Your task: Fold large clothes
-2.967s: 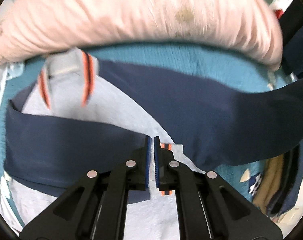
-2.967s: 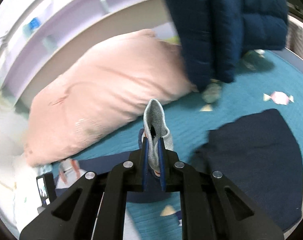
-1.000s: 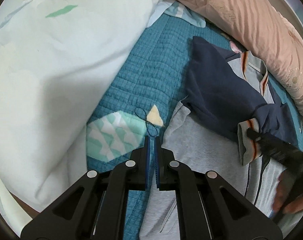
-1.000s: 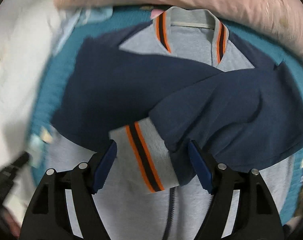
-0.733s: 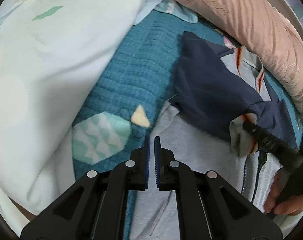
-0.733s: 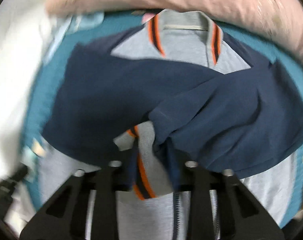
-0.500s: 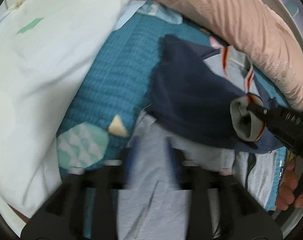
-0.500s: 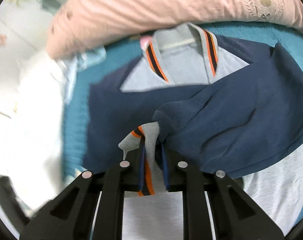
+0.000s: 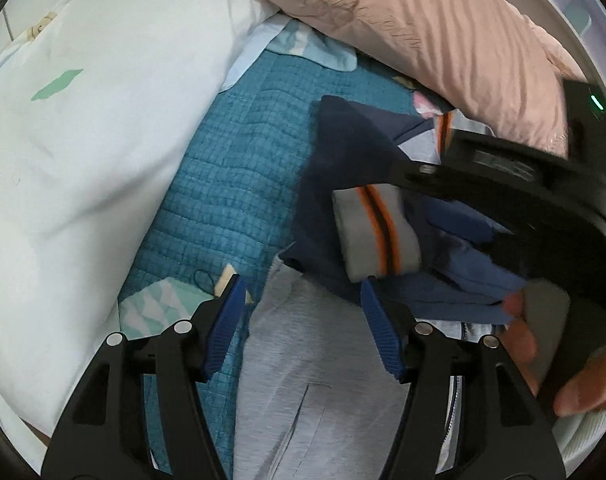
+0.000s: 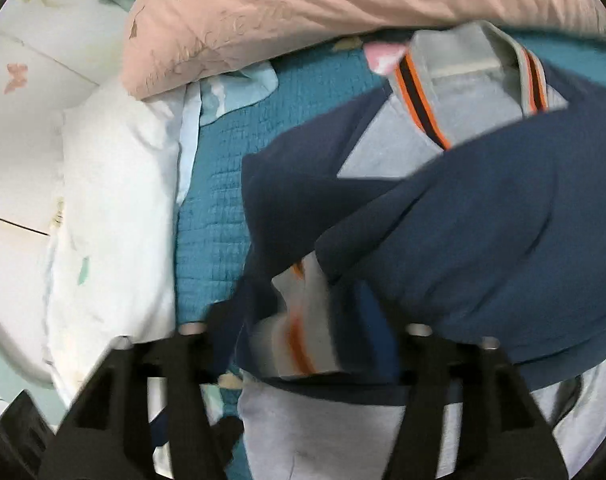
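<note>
Navy and grey fabric fills most of what I see: the jacket [image 10: 483, 216] lies on the teal quilt [image 9: 231, 184], its grey collar with orange and dark stripes [image 10: 475, 76] pointing toward the pink pillow [image 9: 435, 44], and both navy sleeves are folded across the chest. From my left wrist camera, the left gripper [image 9: 303, 308] has its blue-padded jaws wide apart and holds nothing; it hovers over the grey lower body of the jacket, with the left pad above the quilt edge and the right pad near the navy sleeve. Just ahead of it I see the grey cuff [image 9: 377, 232] with its orange stripes, lying on the folded navy sleeve. The body of the right gripper [image 9: 511, 184] comes in from the right side of this view, and the person's hand [image 9: 559, 364] is on its handle. From my right wrist camera the picture is blurred by motion, but the jaws of the right gripper [image 10: 303, 340] appear apart, with the cuff lying between them; I cannot tell if a pad touches the cloth. On the left side lies a white pillow [image 9: 83, 140], beside the pink one
</note>
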{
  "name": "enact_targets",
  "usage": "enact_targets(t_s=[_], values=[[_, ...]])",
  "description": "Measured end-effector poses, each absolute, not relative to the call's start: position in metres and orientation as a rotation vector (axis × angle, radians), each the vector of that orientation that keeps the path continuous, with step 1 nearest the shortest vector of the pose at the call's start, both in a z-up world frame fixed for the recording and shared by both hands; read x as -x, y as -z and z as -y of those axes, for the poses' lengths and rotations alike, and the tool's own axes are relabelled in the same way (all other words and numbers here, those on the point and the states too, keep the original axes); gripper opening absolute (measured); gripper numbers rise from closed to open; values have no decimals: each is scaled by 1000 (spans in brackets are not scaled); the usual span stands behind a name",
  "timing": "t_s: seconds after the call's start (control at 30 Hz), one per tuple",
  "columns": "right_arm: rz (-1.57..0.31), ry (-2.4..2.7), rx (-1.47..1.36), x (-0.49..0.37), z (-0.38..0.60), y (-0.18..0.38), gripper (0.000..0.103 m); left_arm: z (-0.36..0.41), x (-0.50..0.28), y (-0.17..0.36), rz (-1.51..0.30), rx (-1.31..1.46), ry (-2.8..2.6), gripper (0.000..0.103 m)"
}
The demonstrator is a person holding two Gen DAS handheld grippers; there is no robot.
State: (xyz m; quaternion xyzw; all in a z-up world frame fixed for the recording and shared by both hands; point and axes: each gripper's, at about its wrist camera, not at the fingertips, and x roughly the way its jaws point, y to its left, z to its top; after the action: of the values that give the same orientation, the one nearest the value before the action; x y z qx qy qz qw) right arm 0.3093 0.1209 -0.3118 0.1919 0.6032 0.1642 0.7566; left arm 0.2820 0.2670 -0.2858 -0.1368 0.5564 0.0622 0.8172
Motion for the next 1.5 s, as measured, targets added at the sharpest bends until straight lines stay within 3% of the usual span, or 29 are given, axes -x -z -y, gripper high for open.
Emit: enact_targets(t_s=[0.27, 0.33, 0.57, 0.63, 0.67, 0.7, 0.8, 0.87, 1.07, 1.17, 1.23, 1.3, 1.43, 1.5], values=[[-1181, -118, -188, -311, 9, 284, 61, -252, -317, 304, -1224, 322, -105, 61], [-1171, 23, -133, -317, 55, 289, 72, -250, -327, 309, -1234, 353, -96, 61], [-1348, 180, -208, -318, 166, 351, 74, -243, -365, 343, -1292, 418, -134, 66], [-1322, 123, -282, -310, 174, 358, 41, -239, -370, 343, -1289, 403, -162, 57], [-1311, 132, -290, -308, 176, 353, 32, -236, -371, 341, -1292, 379, -170, 35], [-1304, 137, -286, -306, 178, 349, 11, -233, -372, 339, -1301, 338, -196, 18], [-1295, 100, -283, -304, 192, 340, 8, -230, -372, 335, -1301, 314, -177, 0], [-1289, 93, -286, -300, 202, 339, 7, -228, -372, 337, -1320, 348, -143, 0], [-1315, 134, -249, -301, 209, 356, 10, -212, -382, 364, -1359, 202, -202, 0], [-1294, 131, -244, -297, 206, 339, 21, -210, -380, 346, -1334, 180, -198, 0], [-1261, 86, -289, -293, 208, 322, 36, -205, -376, 321, -1269, 100, -217, 0], [-1187, 54, -301, -288, 207, 296, 43, -199, -374, 305, -1236, 68, -216, 0], [-1117, -112, -341, -286, 189, 266, 56, -175, -379, 285, -1222, 176, -55, 0], [-1125, -148, -310, -300, 157, 263, 58, -161, -379, 292, -1243, 208, -10, 0]])
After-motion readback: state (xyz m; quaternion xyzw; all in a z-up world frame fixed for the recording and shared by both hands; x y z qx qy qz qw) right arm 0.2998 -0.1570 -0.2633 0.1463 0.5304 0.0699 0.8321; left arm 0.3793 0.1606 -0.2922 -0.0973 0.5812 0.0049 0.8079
